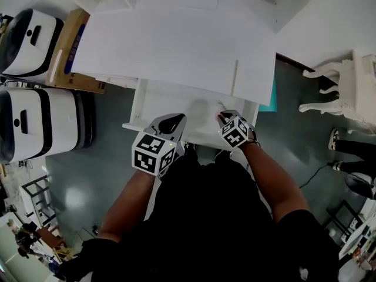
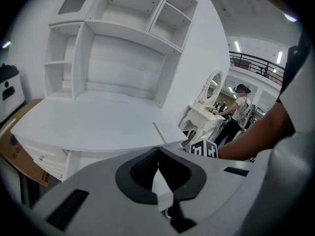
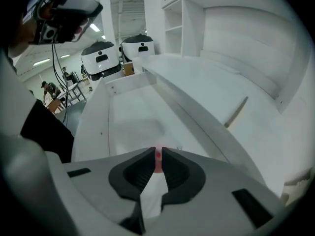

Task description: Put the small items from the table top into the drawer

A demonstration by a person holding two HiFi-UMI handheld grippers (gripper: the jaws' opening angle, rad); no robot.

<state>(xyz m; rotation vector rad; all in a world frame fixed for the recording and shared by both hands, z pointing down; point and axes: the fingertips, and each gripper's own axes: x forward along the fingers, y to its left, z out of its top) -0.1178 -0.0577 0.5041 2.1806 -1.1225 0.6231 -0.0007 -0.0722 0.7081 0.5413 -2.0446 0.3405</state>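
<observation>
Drawer point(image 1: 176, 107) open; right hand-held gripper point(image 3: 157, 150) over it pinching red item point(image 3: 158, 159); left hand-held gripper point(image 2: 158, 149) closed.

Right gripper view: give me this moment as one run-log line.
right tongs: shut on small pink item, over open drawer | left tongs: shut, empty | thin stick: on table top

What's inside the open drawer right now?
The drawer floor that shows is bare white. The right gripper holds a small red item over it; the gripper body covers the near end, so anything there can't be seen.
</observation>
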